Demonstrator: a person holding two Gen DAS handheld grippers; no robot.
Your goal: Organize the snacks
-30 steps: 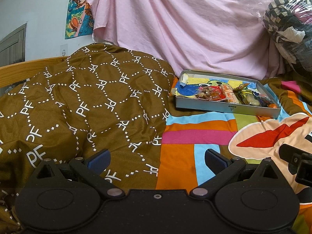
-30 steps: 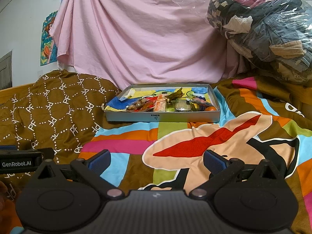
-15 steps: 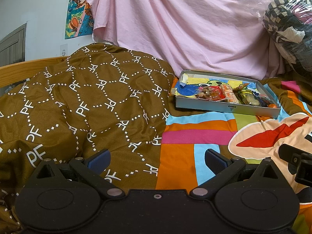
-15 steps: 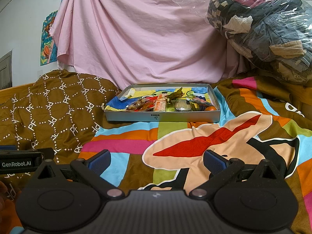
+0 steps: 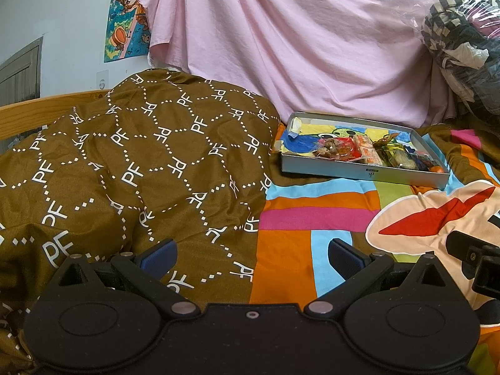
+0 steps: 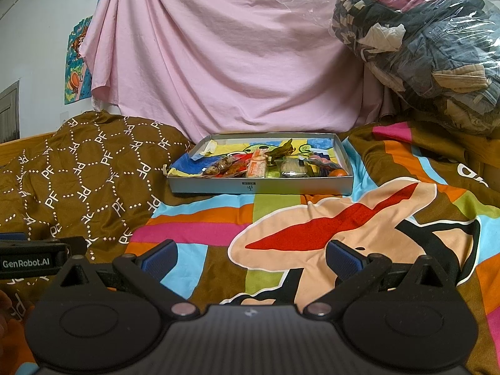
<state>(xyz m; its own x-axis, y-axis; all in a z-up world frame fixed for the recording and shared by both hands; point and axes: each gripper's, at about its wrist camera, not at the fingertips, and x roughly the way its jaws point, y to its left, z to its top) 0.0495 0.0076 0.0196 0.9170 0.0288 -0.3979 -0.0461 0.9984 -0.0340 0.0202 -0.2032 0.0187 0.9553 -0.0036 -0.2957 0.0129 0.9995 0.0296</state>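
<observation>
While both grippers are hovering low over the bed, the left gripper (image 5: 252,254) is holding its two blue-padded fingers spread wide with nothing between them. The right gripper (image 6: 252,255) is doing the same, its fingers wide apart and pinching nothing. In the left wrist view, part of the right gripper's body is showing at about 3 o'clock, just beside the left one; in the right wrist view, the left gripper's labelled side is poking in at 9 o'clock.

Beneath the left gripper, a brown quilt (image 5: 134,162) with white letters is bunching up toward 10 o'clock, and a bright striped bedspread (image 5: 315,212) is lying flat toward 1 o'clock. Beneath the right gripper, that same bedspread (image 6: 312,218) is spreading out with a big cartoon figure printed on it.

Farther out, a shallow grey box (image 5: 331,172) is sitting on the bedspread at about 1 o'clock from the left gripper and at 12 o'clock (image 6: 218,186) from the right one, well apart from both. Inside it, the snacks (image 6: 265,165) are lying in a loose row along the near wall, several wrapped packets touching one another, with a small orange piece (image 6: 338,172) at the right end.

Behind the box, a pink sheet (image 6: 225,56) is hanging down. At 2 o'clock, a plastic bag of clothes (image 6: 422,37) is resting above the bed, and a cartoon poster (image 5: 126,12) is sticking to the wall at 11 o'clock.
</observation>
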